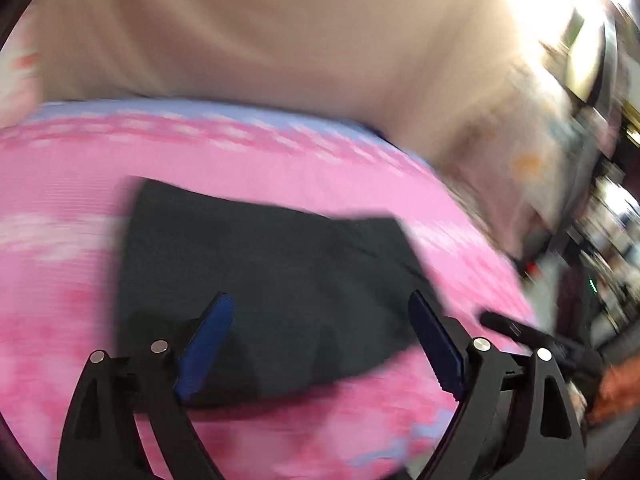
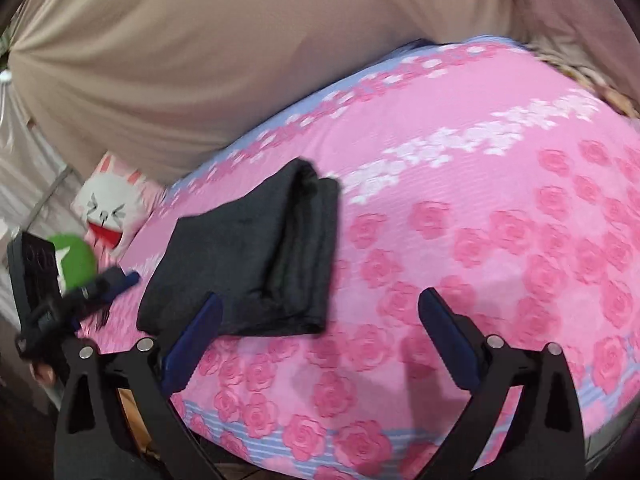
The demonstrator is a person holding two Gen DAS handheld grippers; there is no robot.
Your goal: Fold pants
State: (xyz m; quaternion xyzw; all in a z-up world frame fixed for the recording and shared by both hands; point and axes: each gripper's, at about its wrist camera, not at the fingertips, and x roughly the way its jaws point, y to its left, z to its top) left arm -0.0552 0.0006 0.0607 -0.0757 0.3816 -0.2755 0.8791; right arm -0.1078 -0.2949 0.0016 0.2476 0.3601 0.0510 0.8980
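The dark grey pants [image 1: 272, 264] lie folded into a thick rectangle on the pink rose-print bedspread [image 1: 280, 160]. In the left wrist view, my left gripper [image 1: 320, 296] hovers over their near edge, its blue fingers wide apart and holding nothing. In the right wrist view the pants [image 2: 260, 256] show stacked layers, with the fold at the far end. My right gripper [image 2: 320, 295] is open at their near right corner; its left finger overlaps the cloth's edge and its right finger is over bare bedspread [image 2: 460, 200]. The left gripper [image 2: 108, 280] appears blurred just left of the pants.
A beige curtain [image 2: 200, 60] hangs behind the bed. A cushion with a cartoon rabbit face [image 2: 112, 208] lies at the bed's far left corner, with a green object [image 2: 74, 256] and a black device [image 2: 36, 264] nearby. Blurred clutter [image 1: 592, 200] fills the room's right side.
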